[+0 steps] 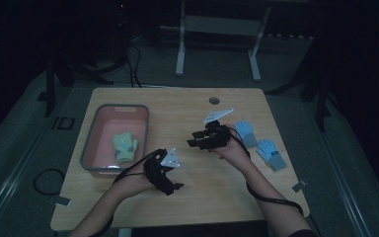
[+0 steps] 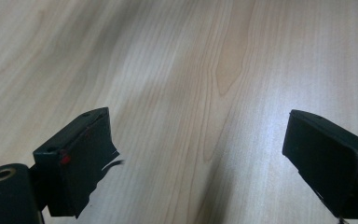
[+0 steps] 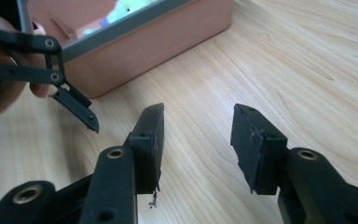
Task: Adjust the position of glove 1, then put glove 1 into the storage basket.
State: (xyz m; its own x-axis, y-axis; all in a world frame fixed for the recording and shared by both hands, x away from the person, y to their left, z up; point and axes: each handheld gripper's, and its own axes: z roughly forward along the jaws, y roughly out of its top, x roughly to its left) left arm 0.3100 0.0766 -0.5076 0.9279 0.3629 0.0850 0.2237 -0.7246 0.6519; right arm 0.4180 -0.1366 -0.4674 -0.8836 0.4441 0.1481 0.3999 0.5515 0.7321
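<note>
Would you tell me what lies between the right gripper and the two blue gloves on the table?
Nothing: in the high view, the right gripper points away from the blue gloves, which lie just beyond the holding hand.

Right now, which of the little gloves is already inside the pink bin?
The yellow-green glove lies inside the pink bin. The two blue gloves lie on the table's right side.

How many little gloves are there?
3. One green glove lies in the pink bin on the left. Two blue gloves lie side by side on the table, right of the right hand. The hand might hide more.
</note>
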